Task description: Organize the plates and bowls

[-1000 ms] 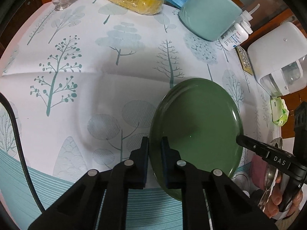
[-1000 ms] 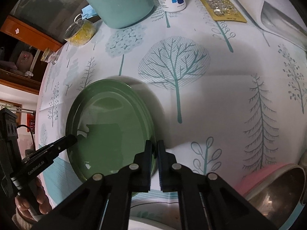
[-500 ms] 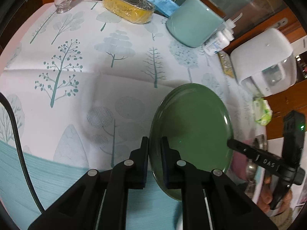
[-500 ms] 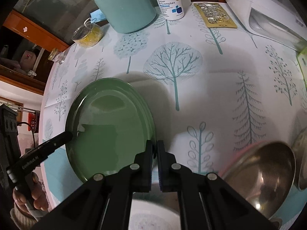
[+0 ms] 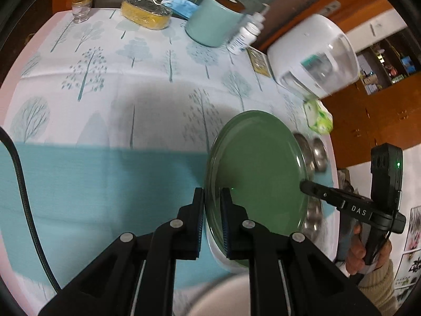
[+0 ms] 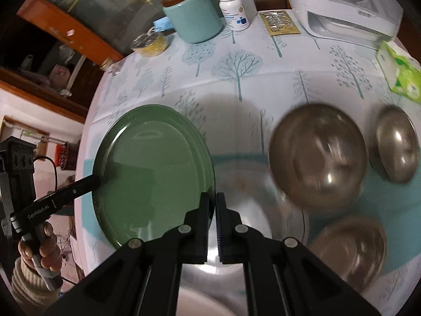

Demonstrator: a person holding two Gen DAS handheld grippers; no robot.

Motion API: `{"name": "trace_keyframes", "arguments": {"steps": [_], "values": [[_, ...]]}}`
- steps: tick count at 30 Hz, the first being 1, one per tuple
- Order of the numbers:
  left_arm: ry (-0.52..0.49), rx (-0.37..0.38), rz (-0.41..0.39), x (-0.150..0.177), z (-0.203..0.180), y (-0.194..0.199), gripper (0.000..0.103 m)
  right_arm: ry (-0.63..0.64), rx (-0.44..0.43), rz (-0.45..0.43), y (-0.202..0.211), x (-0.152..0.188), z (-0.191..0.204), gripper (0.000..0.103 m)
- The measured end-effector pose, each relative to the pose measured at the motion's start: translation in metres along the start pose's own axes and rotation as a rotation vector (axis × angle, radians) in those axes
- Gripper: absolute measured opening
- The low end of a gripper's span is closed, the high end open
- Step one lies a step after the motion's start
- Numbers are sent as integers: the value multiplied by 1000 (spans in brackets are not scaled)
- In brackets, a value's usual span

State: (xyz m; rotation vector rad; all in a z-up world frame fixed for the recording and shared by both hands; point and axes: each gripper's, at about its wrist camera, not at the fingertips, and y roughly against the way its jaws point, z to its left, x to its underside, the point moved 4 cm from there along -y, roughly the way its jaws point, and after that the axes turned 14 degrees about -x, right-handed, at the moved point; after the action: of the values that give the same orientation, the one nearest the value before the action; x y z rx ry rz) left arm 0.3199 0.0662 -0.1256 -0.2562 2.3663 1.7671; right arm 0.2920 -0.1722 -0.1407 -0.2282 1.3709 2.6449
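Round dark-green ceramic plate [image 5: 259, 168] held in air above desk [image 5: 110, 100], one rim pinched by each hand-held gripper. Left hand-held gripper [image 5: 212, 205] clamped on plate's left rim; right hand-held gripper [image 6: 212, 205] clamped on opposite rim. Below and right of plate: three round stainless-steel bowls [image 6: 318, 158] on tree-print tablecloth, blurred. Farther back: teal ceramic canister with brown lid [image 6: 192, 15], white pill bottle [image 6: 233, 10], white appliance [image 6: 342, 2].
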Motion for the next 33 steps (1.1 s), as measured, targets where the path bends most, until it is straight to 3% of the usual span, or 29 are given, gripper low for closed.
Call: {"name": "trace_keyframes", "arguments": {"steps": [11, 21, 27, 33], "values": [[17, -74, 87, 151, -34, 46, 10, 60, -62, 56, 53, 127, 18, 5], [37, -140, 164, 265, -37, 20, 10, 63, -97, 121, 43, 216, -4, 5], [79, -153, 189, 295, -24, 1, 10, 38, -91, 163, 17, 246, -21, 5], [107, -166, 181, 298, -14, -7, 10, 9, -103, 167, 2, 252, -30, 5]]}}
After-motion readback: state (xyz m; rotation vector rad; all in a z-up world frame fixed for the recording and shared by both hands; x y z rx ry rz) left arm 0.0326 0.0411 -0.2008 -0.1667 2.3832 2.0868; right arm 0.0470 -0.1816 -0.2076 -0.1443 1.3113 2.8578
